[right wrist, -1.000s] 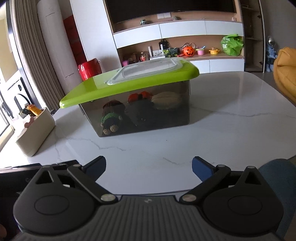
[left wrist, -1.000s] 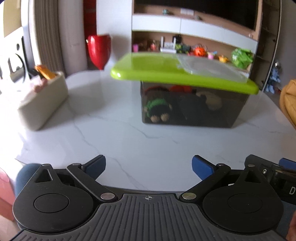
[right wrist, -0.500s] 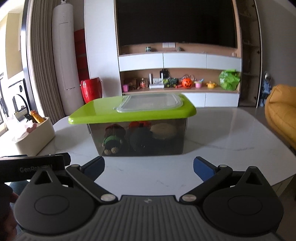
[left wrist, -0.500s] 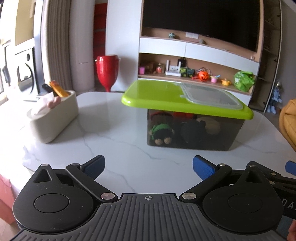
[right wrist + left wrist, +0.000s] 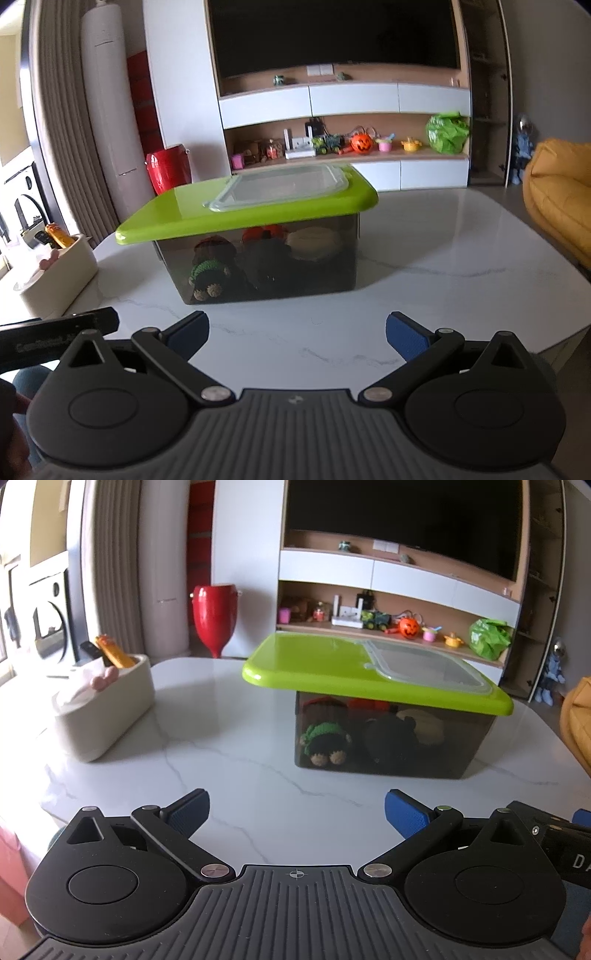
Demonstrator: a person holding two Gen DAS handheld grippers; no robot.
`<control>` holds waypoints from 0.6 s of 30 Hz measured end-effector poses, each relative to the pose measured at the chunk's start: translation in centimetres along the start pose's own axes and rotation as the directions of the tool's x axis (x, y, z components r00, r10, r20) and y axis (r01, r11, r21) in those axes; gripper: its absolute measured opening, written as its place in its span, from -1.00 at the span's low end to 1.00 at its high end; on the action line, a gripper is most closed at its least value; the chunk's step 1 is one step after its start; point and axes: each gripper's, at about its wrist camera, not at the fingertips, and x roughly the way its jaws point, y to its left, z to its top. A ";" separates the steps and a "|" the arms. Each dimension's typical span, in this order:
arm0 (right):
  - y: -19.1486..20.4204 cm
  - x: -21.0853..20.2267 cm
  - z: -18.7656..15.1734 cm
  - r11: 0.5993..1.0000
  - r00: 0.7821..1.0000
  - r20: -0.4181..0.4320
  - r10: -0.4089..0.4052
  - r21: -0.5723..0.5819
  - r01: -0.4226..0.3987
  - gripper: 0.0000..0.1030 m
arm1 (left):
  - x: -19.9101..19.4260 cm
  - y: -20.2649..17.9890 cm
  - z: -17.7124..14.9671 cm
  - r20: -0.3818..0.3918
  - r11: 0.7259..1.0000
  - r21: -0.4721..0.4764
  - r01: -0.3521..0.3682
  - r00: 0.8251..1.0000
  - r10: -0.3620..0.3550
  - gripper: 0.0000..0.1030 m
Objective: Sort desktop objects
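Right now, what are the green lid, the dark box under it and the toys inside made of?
The green lid looks like glossy hard plastic; light reflects off it. The dark box seems to be smoky see-through plastic, since its contents show through. The toys look like crocheted yarn, with visible stitches.

Lidded toy bin (image 5: 388,746), upright on table

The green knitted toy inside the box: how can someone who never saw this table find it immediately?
On the white marble table stands a dark see-through box under a lime-green lid. Look at its left front corner: the knitted toy presses against the wall there, the only green one beside darker toys.
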 end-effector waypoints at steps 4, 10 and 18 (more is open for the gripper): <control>0.4 0.9 -0.4 1.000 1.000 -0.030 -0.004 -0.006 0.003 1.00 | 0.5 -0.2 -0.3 -0.018 1.000 0.010 0.002 1.000 -0.001 1.00; 0.9 1.3 -0.8 0.999 0.999 -0.045 0.005 -0.034 -0.006 1.00 | 0.9 -0.2 -0.5 -0.032 1.000 0.015 0.009 0.999 -0.008 1.00; 0.9 1.5 -0.9 0.999 0.998 -0.055 0.006 -0.036 -0.008 1.00 | 1.0 -0.3 -0.6 -0.040 1.000 0.021 0.014 0.999 -0.013 1.00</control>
